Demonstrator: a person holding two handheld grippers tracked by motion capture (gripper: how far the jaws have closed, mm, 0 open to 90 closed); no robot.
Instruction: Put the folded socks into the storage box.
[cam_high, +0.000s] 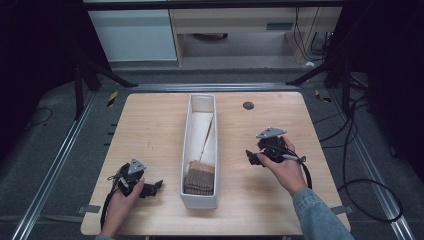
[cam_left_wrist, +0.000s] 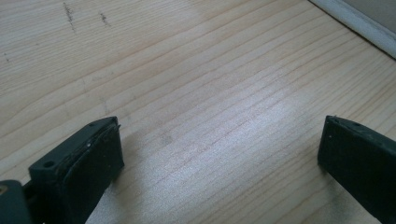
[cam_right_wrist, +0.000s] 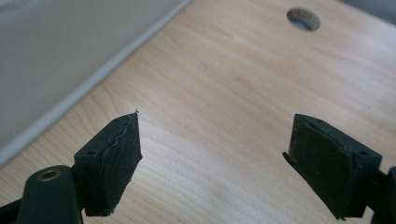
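Nearest you, your left gripper (cam_high: 158, 186) rests low on the counter (cam_high: 150, 130), fingers (cam_left_wrist: 93, 158) spread wide with only bare wood between them, just left of the near end of the long white bin (cam_high: 188, 145). Inside that near end lies the brown knitted cloth (cam_high: 200, 177), folded, with a pale sheet leaning farther back in the bin. Your right gripper (cam_high: 251, 157) sits farther off, right of the bin, fingers (cam_right_wrist: 116, 158) apart on nothing, a round hole (cam_right_wrist: 303, 18) in the counter beyond.

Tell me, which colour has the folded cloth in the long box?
Brown, with a ribbed knit; the folded cloth shows best in the high view.
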